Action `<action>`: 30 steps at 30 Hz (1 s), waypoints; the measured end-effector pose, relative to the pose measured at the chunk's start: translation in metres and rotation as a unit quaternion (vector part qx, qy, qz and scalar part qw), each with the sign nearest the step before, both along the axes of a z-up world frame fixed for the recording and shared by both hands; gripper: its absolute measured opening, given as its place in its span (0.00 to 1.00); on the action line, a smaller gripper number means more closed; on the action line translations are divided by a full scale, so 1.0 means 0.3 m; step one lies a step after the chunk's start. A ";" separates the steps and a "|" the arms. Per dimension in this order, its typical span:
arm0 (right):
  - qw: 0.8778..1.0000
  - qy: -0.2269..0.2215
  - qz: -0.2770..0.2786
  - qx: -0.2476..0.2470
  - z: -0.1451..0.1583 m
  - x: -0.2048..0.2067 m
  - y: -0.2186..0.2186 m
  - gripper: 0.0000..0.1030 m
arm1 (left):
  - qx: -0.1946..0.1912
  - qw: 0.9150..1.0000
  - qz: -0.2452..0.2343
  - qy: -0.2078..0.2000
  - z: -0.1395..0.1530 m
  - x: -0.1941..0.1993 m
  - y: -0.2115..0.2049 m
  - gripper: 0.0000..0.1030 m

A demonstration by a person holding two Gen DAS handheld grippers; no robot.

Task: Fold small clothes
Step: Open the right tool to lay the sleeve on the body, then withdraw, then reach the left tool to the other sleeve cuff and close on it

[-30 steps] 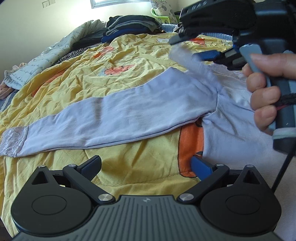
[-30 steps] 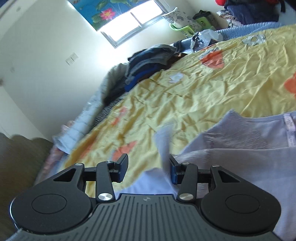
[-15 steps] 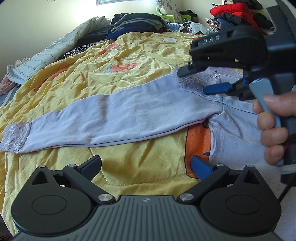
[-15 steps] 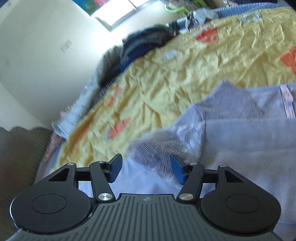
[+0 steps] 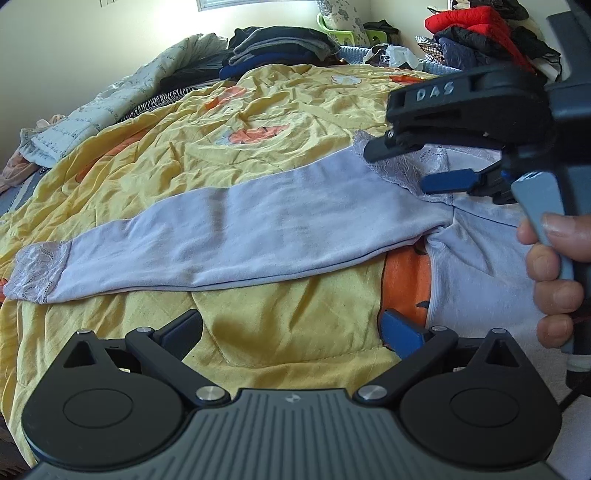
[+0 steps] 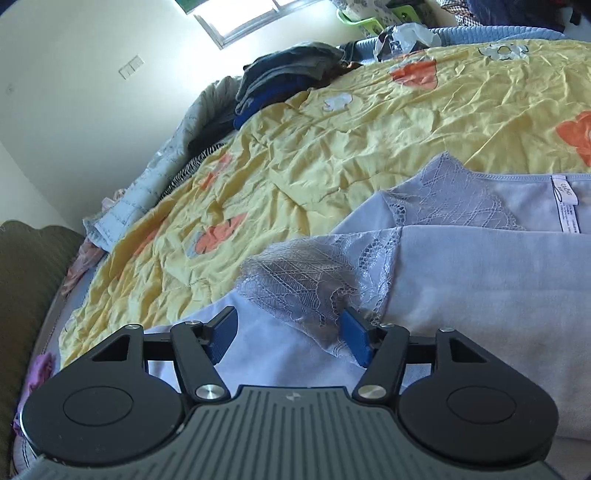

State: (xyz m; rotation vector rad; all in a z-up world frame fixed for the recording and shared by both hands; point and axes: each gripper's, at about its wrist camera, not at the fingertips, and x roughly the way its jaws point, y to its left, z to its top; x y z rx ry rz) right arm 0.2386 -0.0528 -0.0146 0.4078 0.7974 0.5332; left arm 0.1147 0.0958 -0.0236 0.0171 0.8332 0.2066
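two grippers over one lilac top (image 5: 258, 229), which lies spread on a yellow quilt (image 5: 288, 332) with orange patches. left gripper (image 5: 291, 328): jaws wide apart, nothing between them but quilt; its right blue pad sits near the hem of the top's body, not touching as far as i can tell. one long sleeve (image 5: 184, 251) of the top runs flat across the quilt toward the left of that view, lace cuff (image 5: 37, 273) at the far end. right gripper (image 6: 288, 336): jaws have just been opening, now well apart; a second lace cuff (image 6: 306, 280) lies folded over the top's body in the gap, loose, and whether the right pad touches it is unclear. from the left view the same gripper hangs just above the top's lace shoulder area, a hand (image 5: 554, 273) wrapped round its handle. neck label (image 6: 567, 206) of the top shows beyond the folded sleeve, beside the lace yoke. some folded dark clothes (image 5: 280, 44) stacked at the far edge of the bed; a red and dark heap (image 5: 480, 33) at the far right; a pale quilted blanket (image 5: 122, 99) along the far left edge.
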 end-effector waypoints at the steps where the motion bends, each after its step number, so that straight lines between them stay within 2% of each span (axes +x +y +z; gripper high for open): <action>1: 1.000 -0.007 -0.001 0.002 0.011 -0.012 -0.002 0.66 | -0.001 1.000 0.002 0.002 -0.001 0.002 0.003 1.00; 7: 0.998 -0.064 -0.003 -0.023 0.084 -0.109 -0.024 0.66 | -0.005 1.000 0.008 -0.001 -0.002 0.003 0.015 1.00; 15: 0.989 -0.111 -0.047 -0.088 0.090 -0.236 -0.112 0.73 | -0.024 0.999 0.023 -0.002 -0.010 0.005 0.045 1.00; 20: 0.978 -0.137 -0.058 -0.146 0.079 -0.312 -0.149 0.80 | -0.029 0.999 0.022 -0.004 -0.013 0.006 0.053 1.00; 23: 0.965 -0.163 -0.055 -0.196 0.078 -0.362 -0.148 0.85 | -0.037 0.999 0.016 -0.010 -0.014 -0.003 0.073 1.00; 27: 0.951 -0.195 -0.051 -0.234 0.071 -0.420 -0.160 0.89 | -0.087 0.995 0.041 -0.027 -0.013 -0.017 0.160 1.00; 30: 0.956 -0.188 -0.048 -0.221 0.064 -0.434 -0.189 0.90 | -0.132 0.987 0.071 -0.053 -0.007 -0.035 0.250 1.00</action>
